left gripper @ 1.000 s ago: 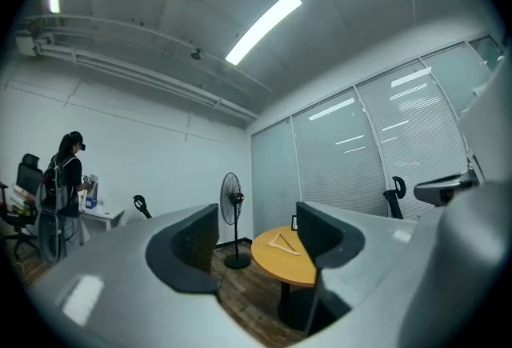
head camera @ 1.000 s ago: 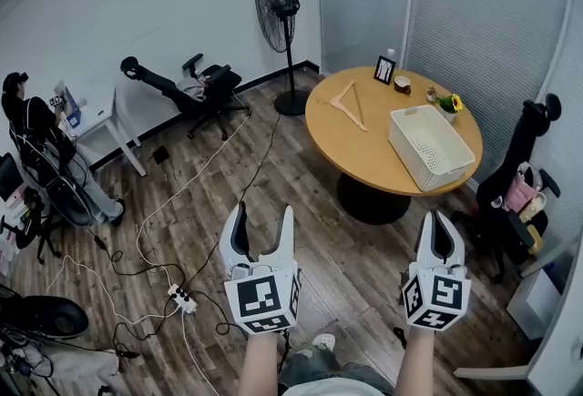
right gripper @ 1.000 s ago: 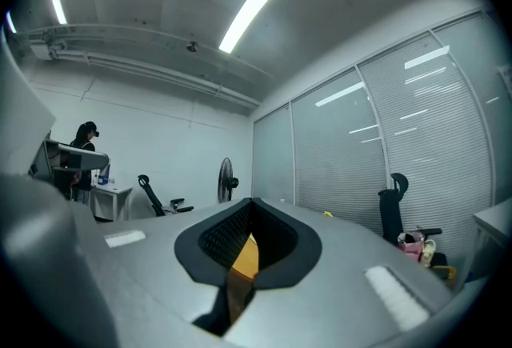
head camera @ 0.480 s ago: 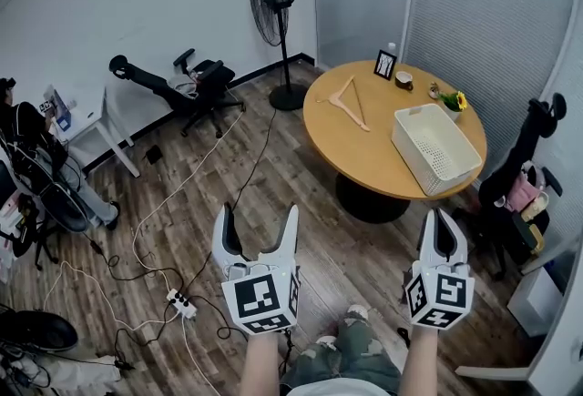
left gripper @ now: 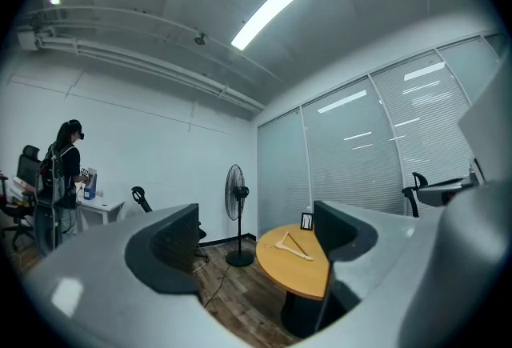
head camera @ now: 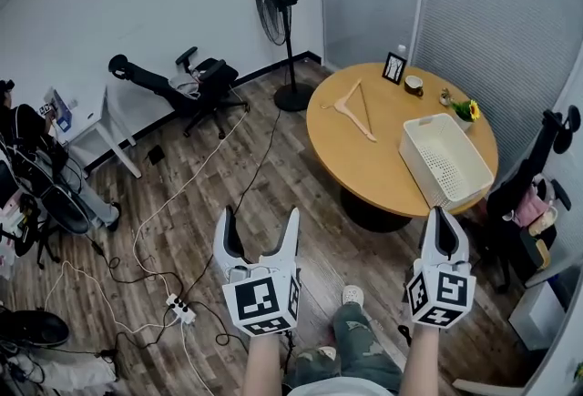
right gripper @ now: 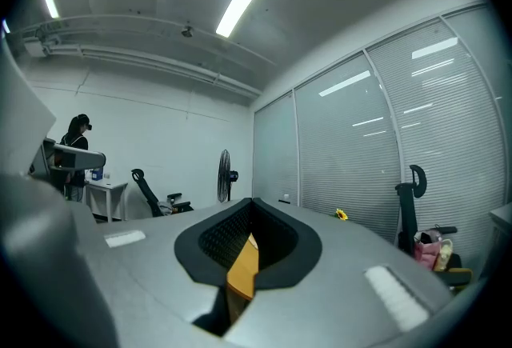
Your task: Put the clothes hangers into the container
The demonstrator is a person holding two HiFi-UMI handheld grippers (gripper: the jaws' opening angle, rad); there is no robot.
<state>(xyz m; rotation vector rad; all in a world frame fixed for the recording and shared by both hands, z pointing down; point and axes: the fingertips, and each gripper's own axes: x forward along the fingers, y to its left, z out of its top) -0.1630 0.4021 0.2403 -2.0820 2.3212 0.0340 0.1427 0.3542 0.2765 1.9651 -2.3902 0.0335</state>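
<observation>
- The hanger is lying flat on the round surface, toward its far left side.
- The container is sitting on the same surface, to the right of the hanger and well apart from it, with its near end reaching the surface's edge.
- A frame, a cup and a flower are standing along the far rim.
- The left gripper is hovering over the wooden floor, well short of the surface. Its fingers are spread wide with nothing between them, and its own view is showing the hanger through the gap.
- The right gripper is hovering beside it at about the same level, its fingers drawn together to a narrow slit and holding nothing.
- A fan is standing on the floor beyond the surface, a reclined chair is sitting near the wall, and cables are trailing to a power strip.
</observation>
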